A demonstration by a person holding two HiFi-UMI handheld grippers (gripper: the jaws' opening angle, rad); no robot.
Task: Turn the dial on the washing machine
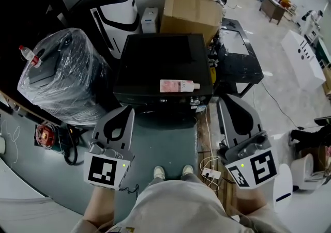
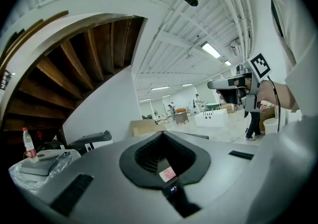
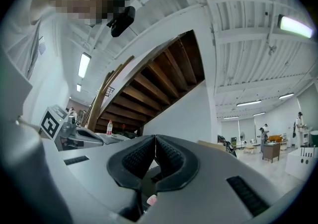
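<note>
The black washing machine stands on the floor ahead of me, with a pink packet lying on its top near the front edge. A small round knob shows at its front right corner. My left gripper hovers in front of the machine's left front, shut and empty. My right gripper hovers to the right of the machine, also shut with nothing in it. In the left gripper view the jaw tips meet and the pink packet shows through the gap below them. In the right gripper view the tips touch.
A large cardboard box stands behind the machine. A plastic-wrapped bundle with a bottle sits to the left. A black low table is at the right. Cables lie by my shoes.
</note>
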